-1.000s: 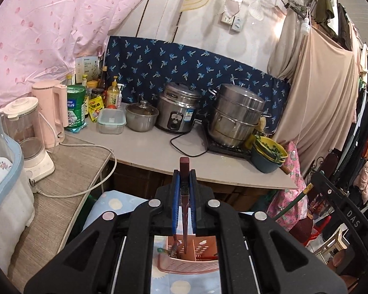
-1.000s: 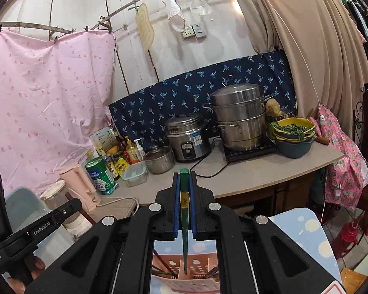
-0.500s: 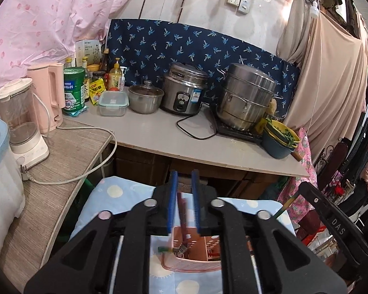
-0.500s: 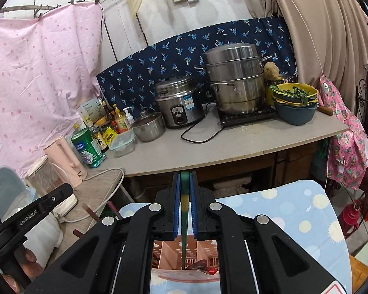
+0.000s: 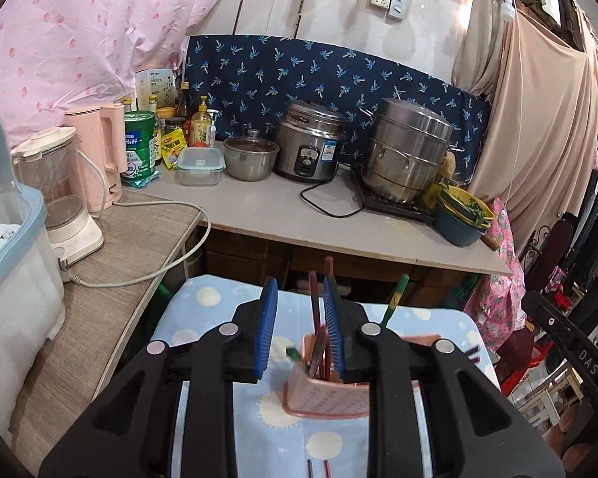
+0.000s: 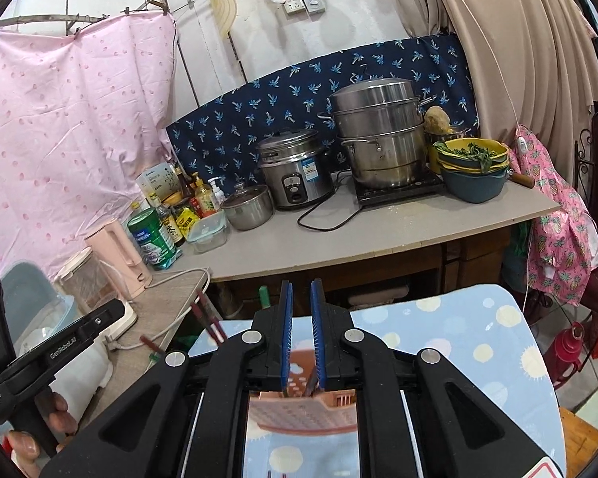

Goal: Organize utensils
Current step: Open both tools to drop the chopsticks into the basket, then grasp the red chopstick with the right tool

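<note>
Through the left wrist view we hold the left gripper (image 5: 300, 320) above the pink utensil holder (image 5: 326, 396), its blue pads (image 5: 267, 324) spread apart with nothing pinched between them; the red-brown chopsticks (image 5: 314, 306) stand in the holder, seen through the gap, and a green-handled utensil (image 5: 394, 298) leans out of the holder's far side. The holder sits on the blue spotted cloth (image 5: 203, 306), and two more red sticks (image 5: 318, 468) lie on that cloth near the bottom edge. Through the right wrist view, the right gripper (image 6: 301, 328) hovers over the same utensil holder (image 6: 303, 410), its pads (image 6: 286, 330) parted and empty. We judge both drops done; next we need to lift clear and reach for the loose sticks on the cloth.
</note>
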